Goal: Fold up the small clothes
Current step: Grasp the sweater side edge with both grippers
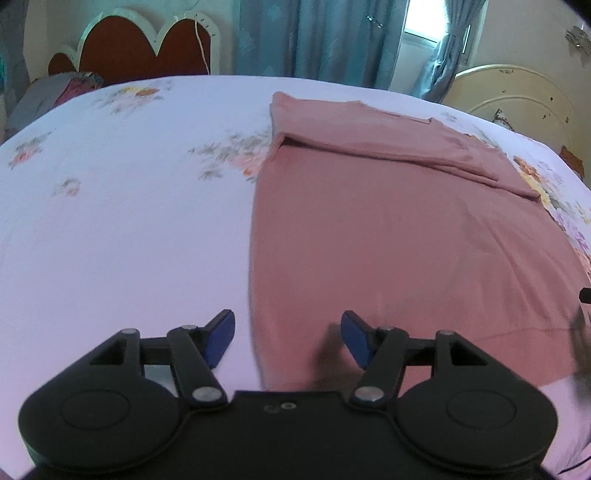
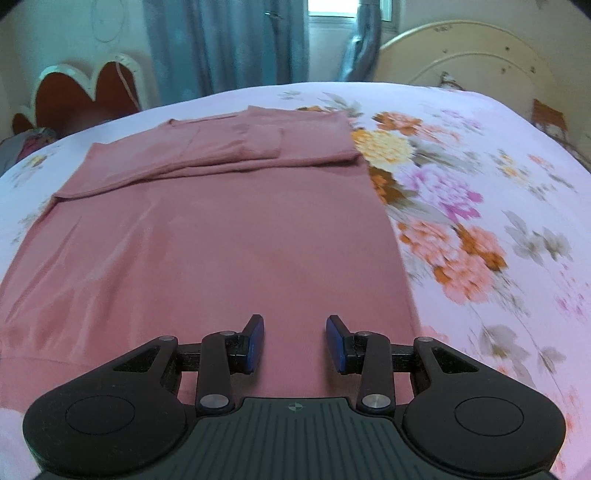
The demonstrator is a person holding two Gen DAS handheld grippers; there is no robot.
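Bed [image 2: 498, 206] fills both of my views, covered in a pale lilac sheet printed with orange, pink and purple flowers. Behind it I see teal curtains [image 2: 221, 48], a bright window [image 2: 332, 11], a cream rounded footboard or headboard [image 2: 480, 62] on the right side and a red scalloped one with white trim [image 1: 147, 48] on the left. A heap of grey and dark cloth [image 1: 48, 96] sits at the far left edge of the bed.

Dusty-pink garment [image 2: 221, 251] lies flat on the sheet, long side running away from me. Its far end is folded back over itself into a narrower band [image 2: 258, 144], with a smaller flap showing on top of that band. Near part is smooth with a few shallow creases on its left half.

Left gripper [image 1: 287, 339] hovers low at the garment's near left edge; one blue-padded finger is over bare sheet, the other over pink cloth. Fingers [image 1: 221, 341] spread wide, nothing between them.

Right gripper [image 2: 294, 345] is over the near part of the garment, toward its right edge. Fingers [image 2: 255, 343] spread apart, gripping nothing; I cannot tell whether the tips touch the fabric.
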